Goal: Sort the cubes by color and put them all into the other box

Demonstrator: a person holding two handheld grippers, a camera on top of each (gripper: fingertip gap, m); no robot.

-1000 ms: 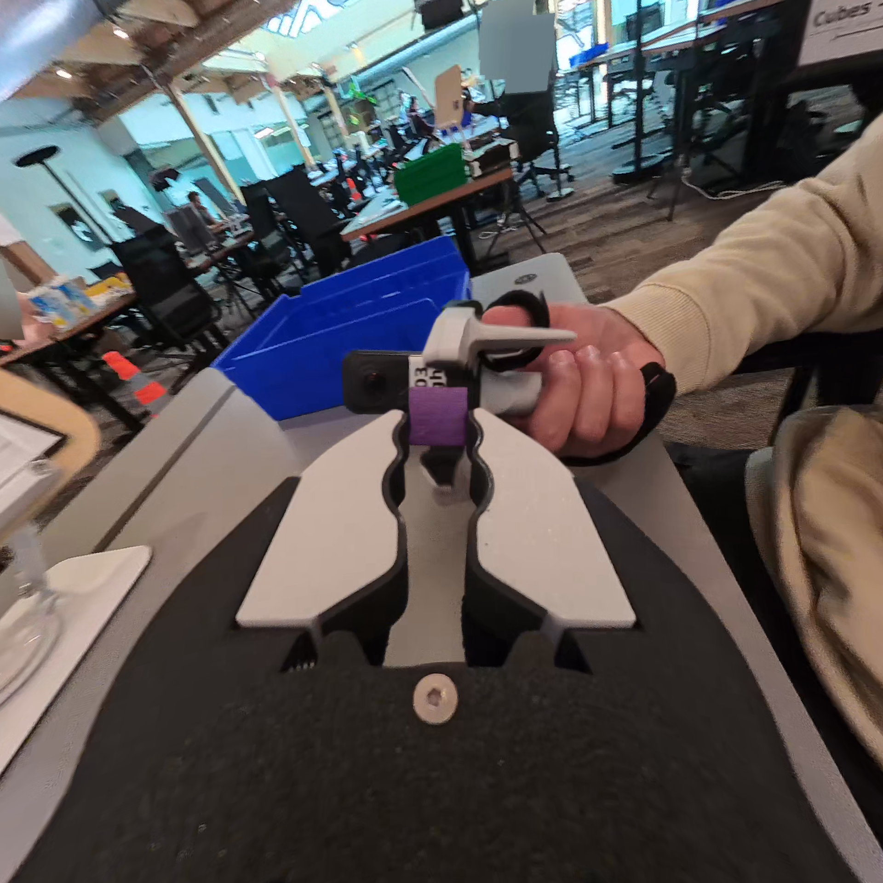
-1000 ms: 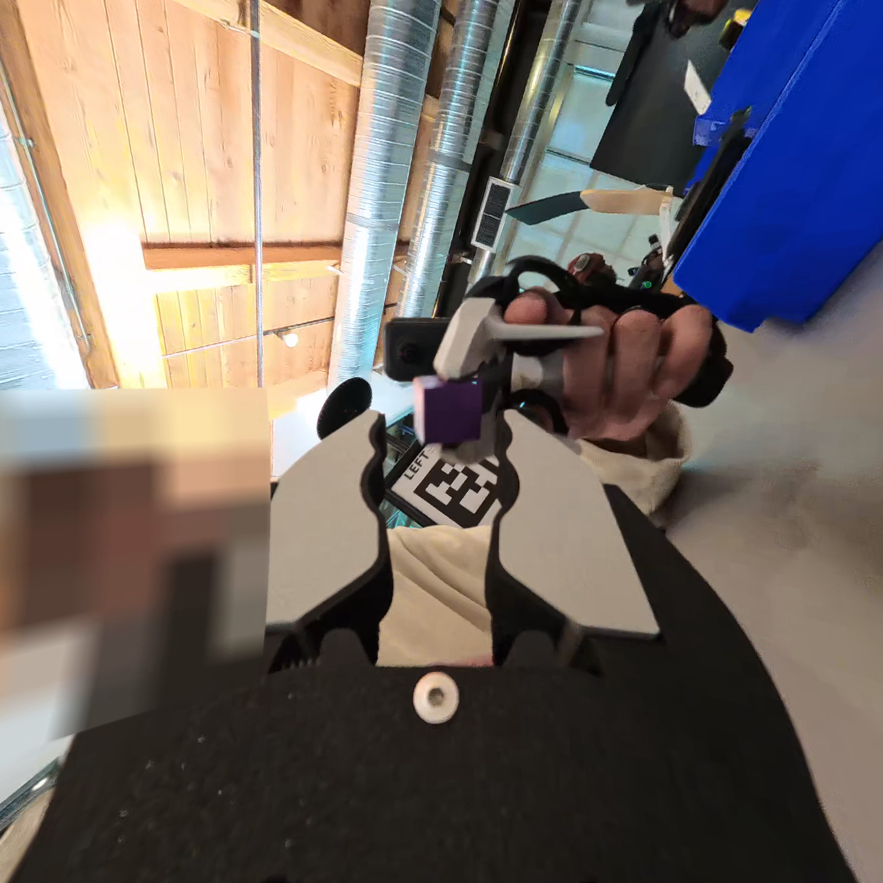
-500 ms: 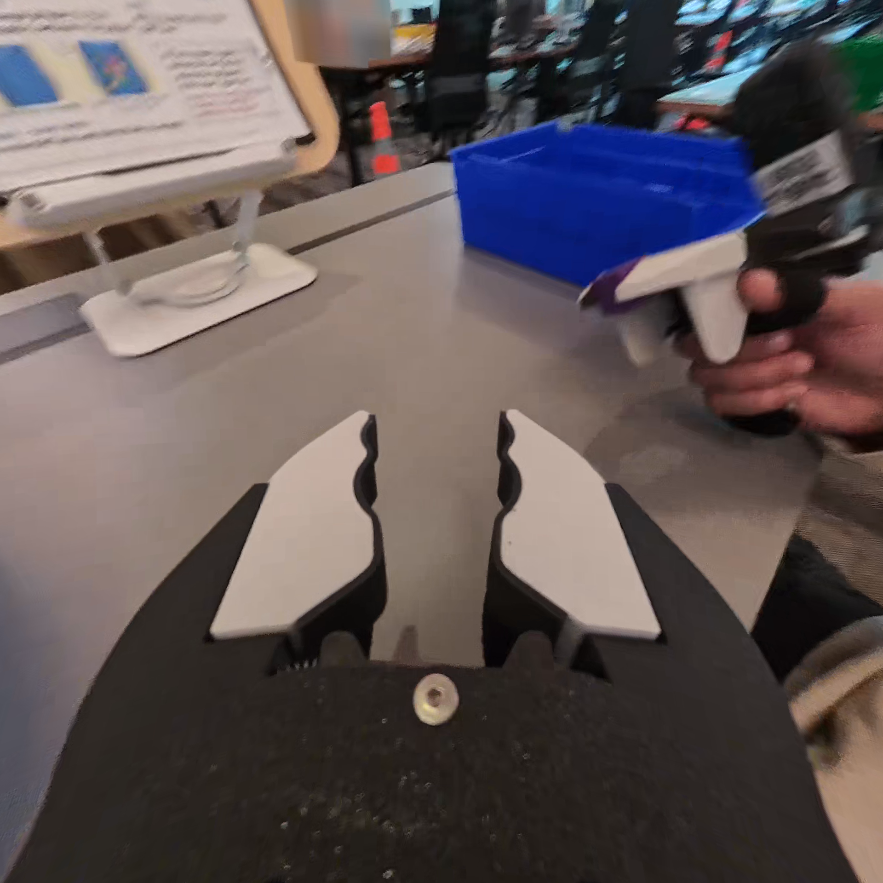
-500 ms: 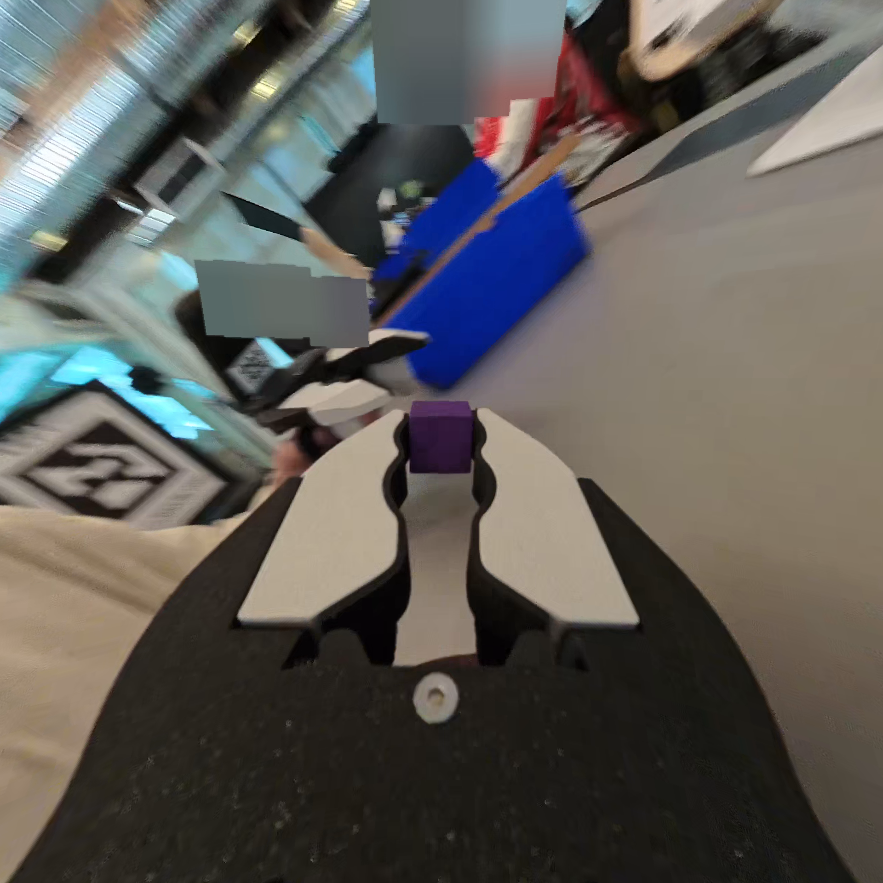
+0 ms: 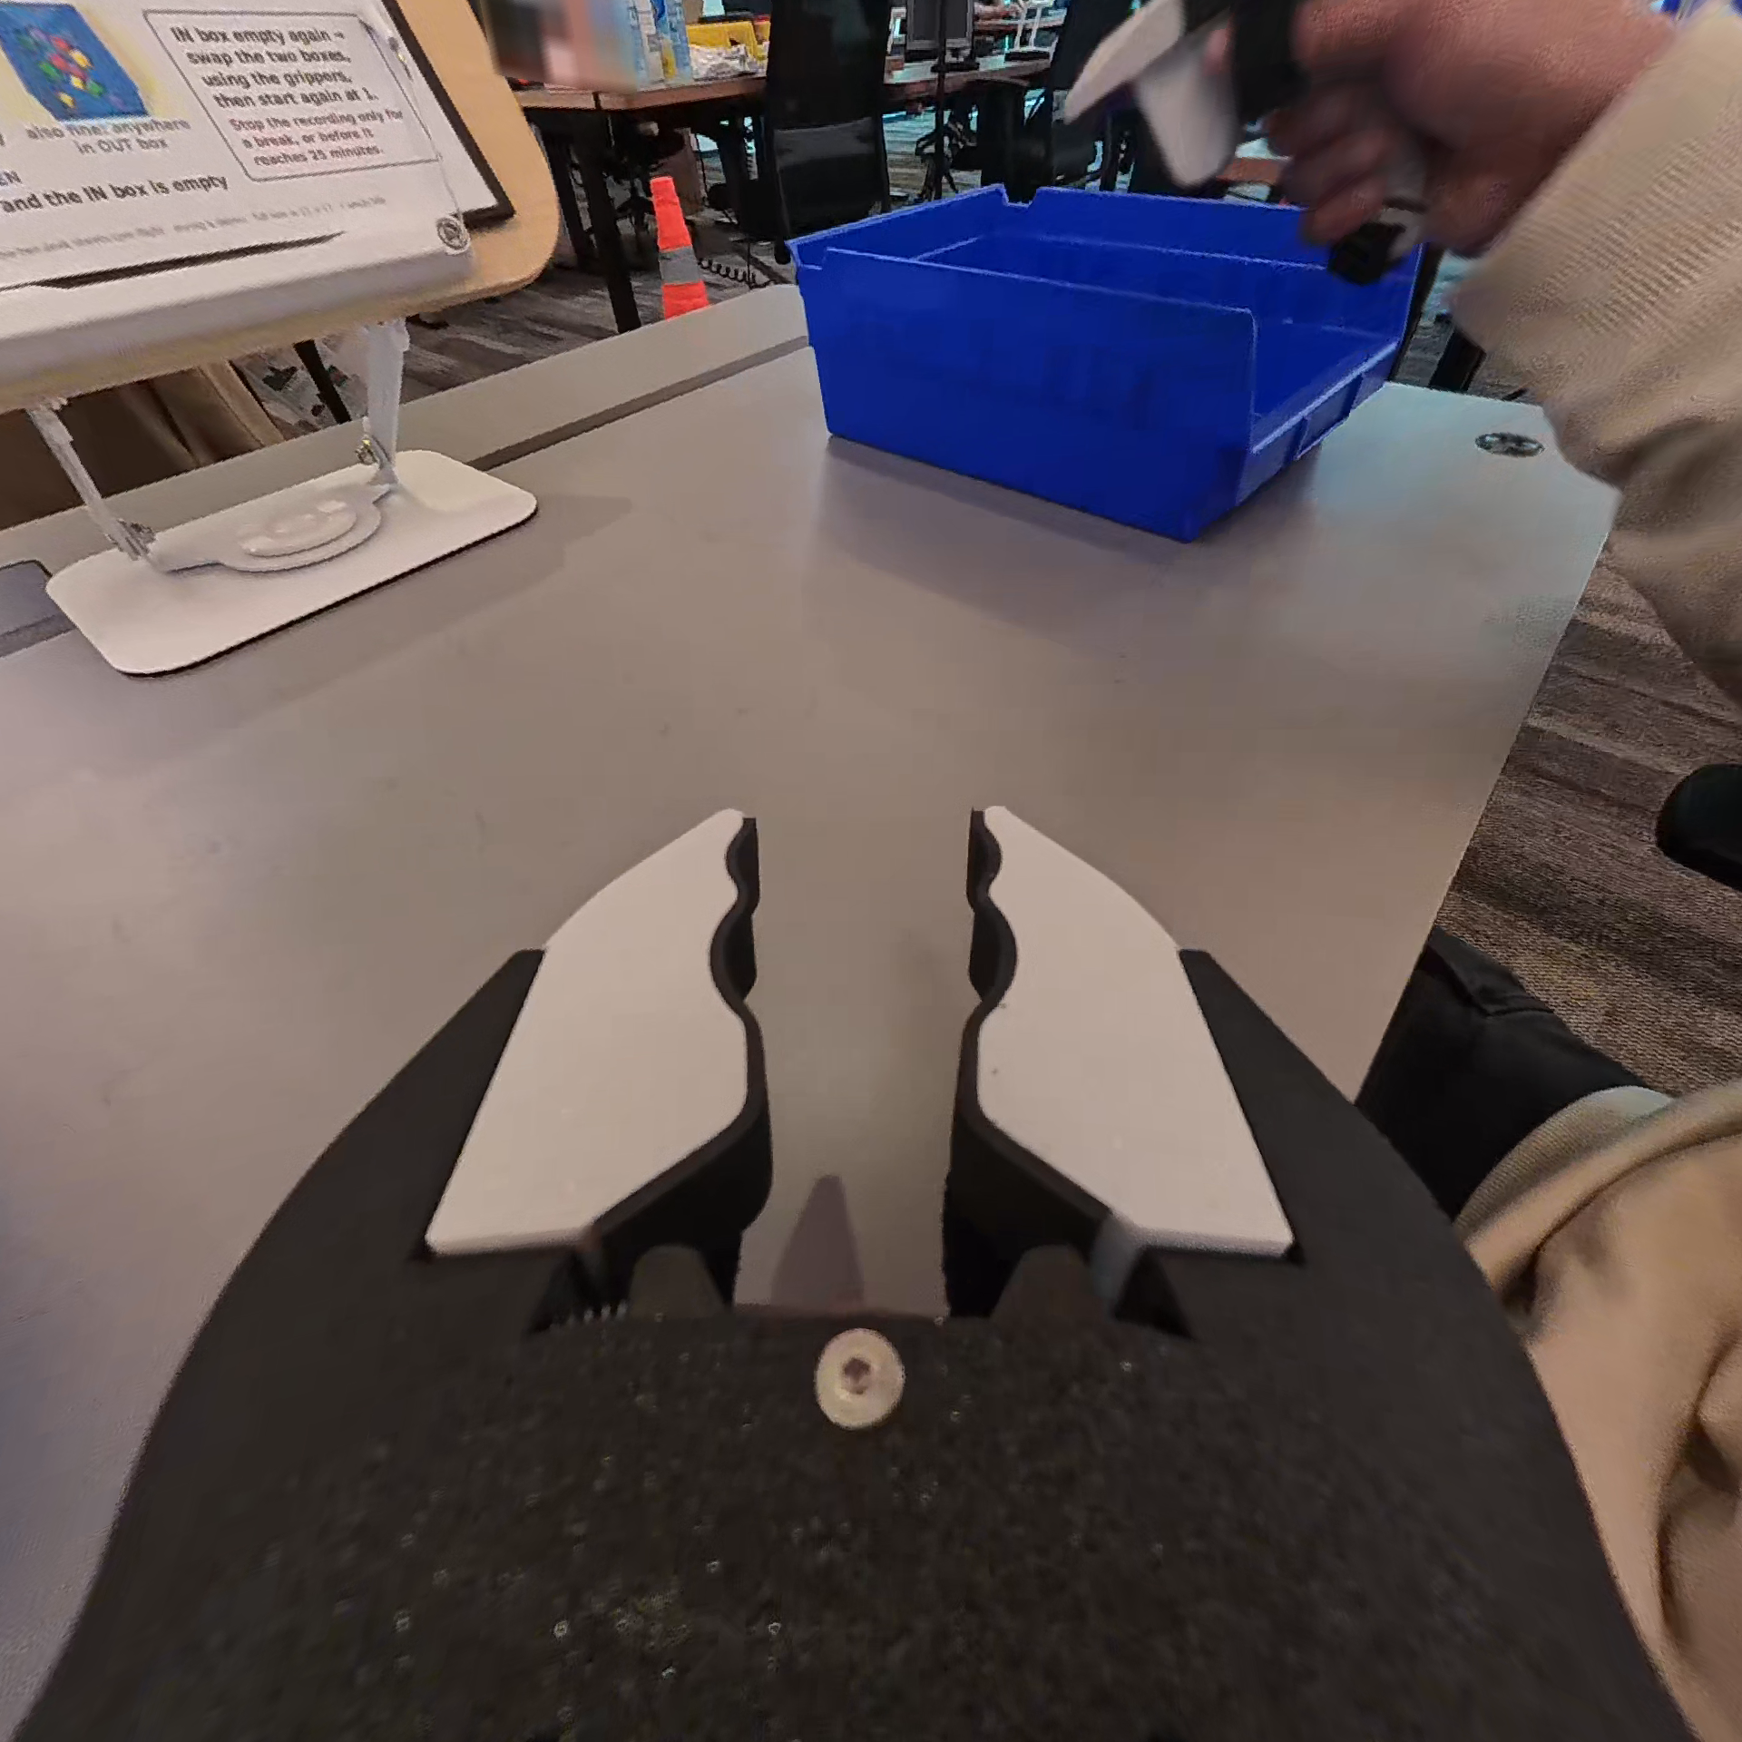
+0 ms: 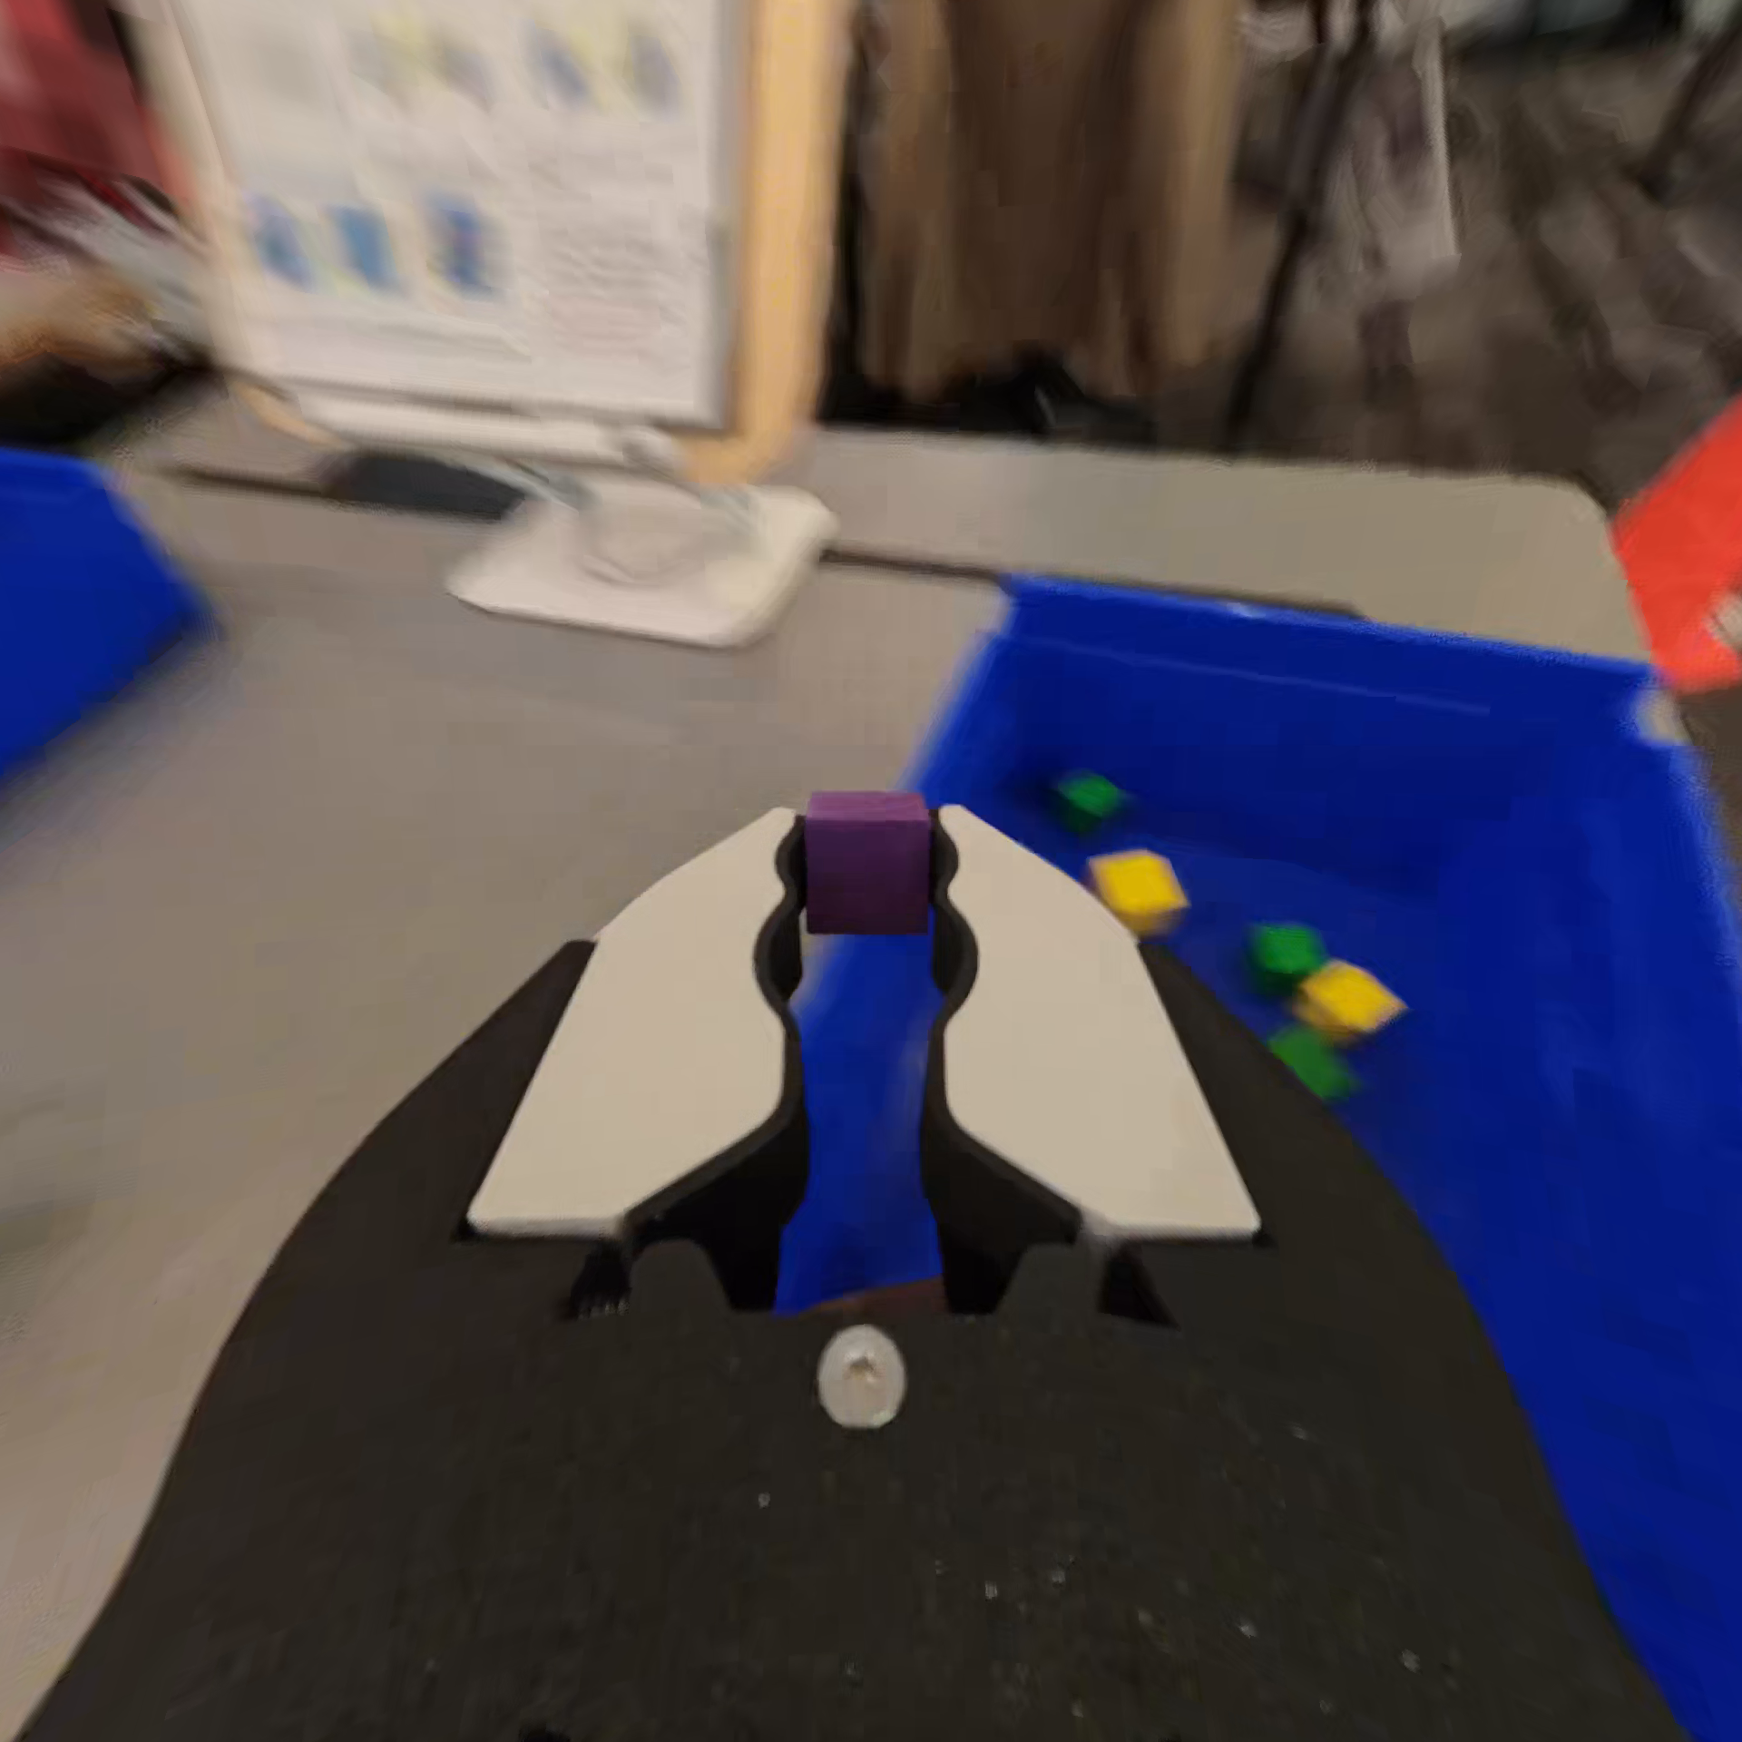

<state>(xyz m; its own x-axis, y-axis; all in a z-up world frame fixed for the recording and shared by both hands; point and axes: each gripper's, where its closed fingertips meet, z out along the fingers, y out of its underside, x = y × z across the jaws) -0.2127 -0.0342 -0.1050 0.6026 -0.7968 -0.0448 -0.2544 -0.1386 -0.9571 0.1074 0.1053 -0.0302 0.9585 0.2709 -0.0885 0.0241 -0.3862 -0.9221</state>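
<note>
The right claw [image 6: 869, 872] is pinching a purple cube [image 6: 867, 877] at its tips, hanging over the near-left wall of a blue box [image 6: 1320, 716] holding green and yellow cubes. The box interior is lying ahead and to the right. The left claw [image 5: 860, 848] is gaping empty over the desk [image 5: 660, 679].

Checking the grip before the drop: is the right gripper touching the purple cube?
Touching. The right wrist view shows the purple cube pinched between both fingertips of the right gripper, with no gap either side.

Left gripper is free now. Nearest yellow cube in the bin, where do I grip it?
Judging from a blurred view: take the yellow cube from straight above, across two opposite flat sides. It sits turned and close to green cubes, so rotate the open left gripper to match.
</note>
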